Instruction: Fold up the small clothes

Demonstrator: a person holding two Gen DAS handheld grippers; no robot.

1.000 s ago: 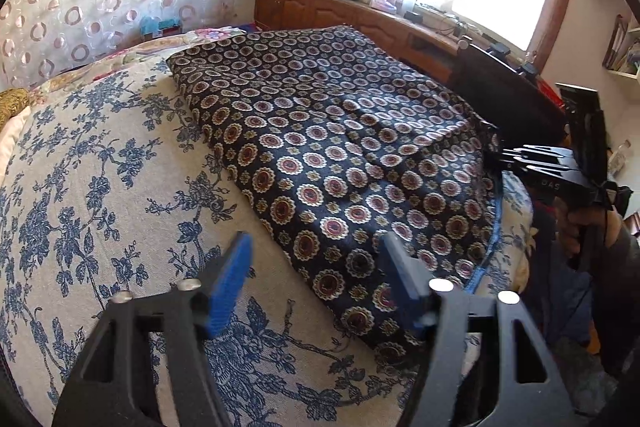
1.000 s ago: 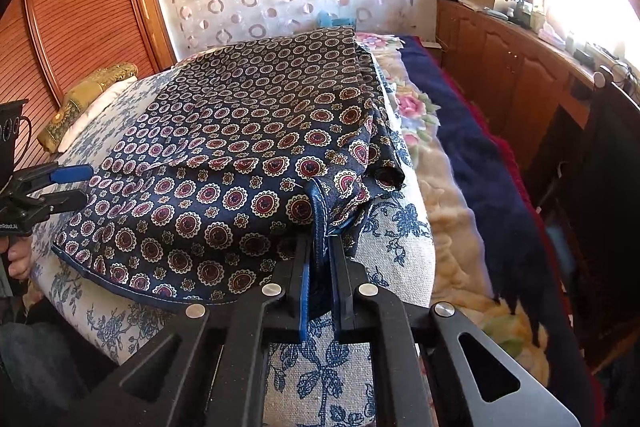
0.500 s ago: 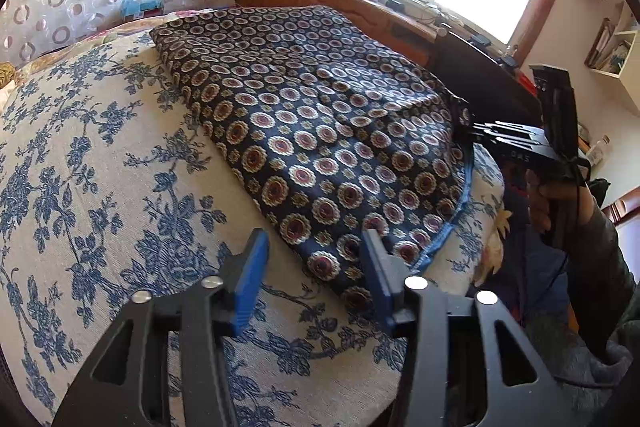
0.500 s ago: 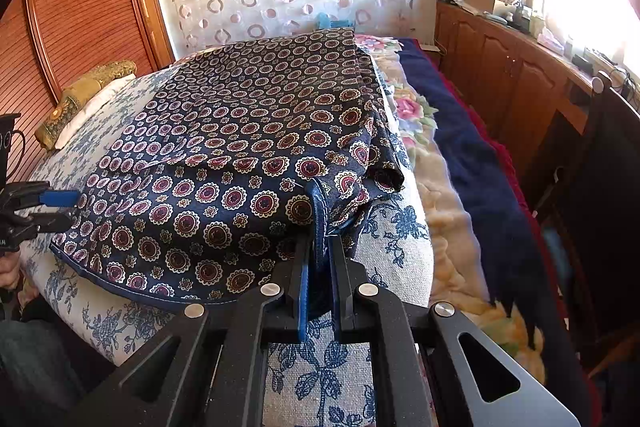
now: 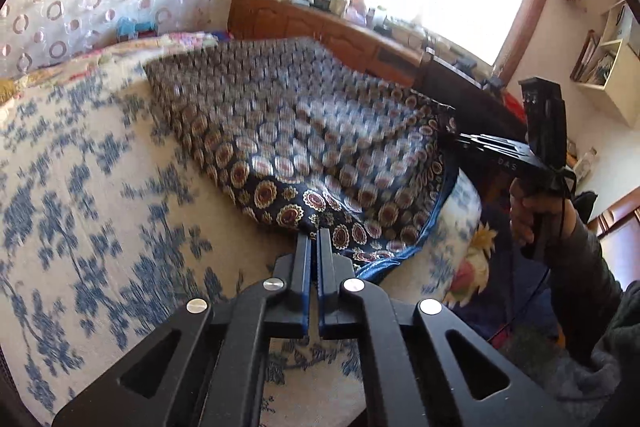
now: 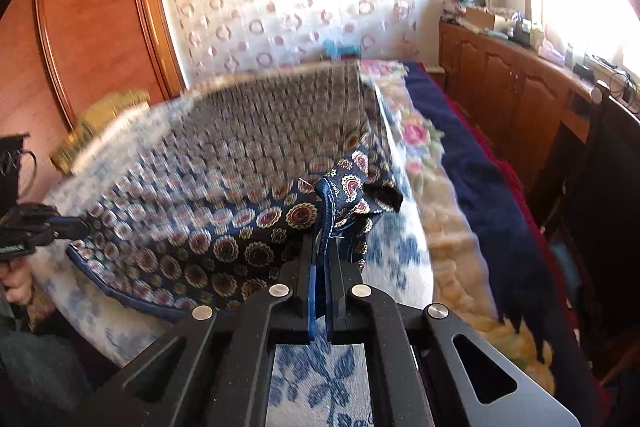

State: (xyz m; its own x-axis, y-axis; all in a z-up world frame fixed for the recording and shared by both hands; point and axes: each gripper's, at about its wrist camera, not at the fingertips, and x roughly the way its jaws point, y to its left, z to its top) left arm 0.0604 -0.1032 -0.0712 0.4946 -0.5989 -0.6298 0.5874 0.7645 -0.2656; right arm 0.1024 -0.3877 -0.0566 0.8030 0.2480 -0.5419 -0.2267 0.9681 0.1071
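A dark navy garment [image 5: 320,147] with round medallion print lies spread on the blue-flowered bed cover [image 5: 88,195]. My left gripper [image 5: 314,239] is shut on the garment's near corner. My right gripper [image 6: 325,247] is shut on the garment's blue-piped hem at the opposite near corner [image 6: 332,195], which is lifted a little. The garment [image 6: 240,195] looks motion-blurred in both views. The right gripper shows in the left wrist view [image 5: 460,141]; the left gripper shows in the right wrist view [image 6: 76,227].
The bed's near edge drops off below both grippers. A floral blanket [image 6: 440,187] and a dark blue blanket [image 6: 492,211] lie on the right. A wooden cabinet [image 6: 512,87] under the window, a wardrobe [image 6: 92,27] on the left, a curtain behind.
My left gripper has moved in and closed on the garment's near corner. Both grippers now lift the near edge; the cloth is moving. The right gripper stays shut on the hem.
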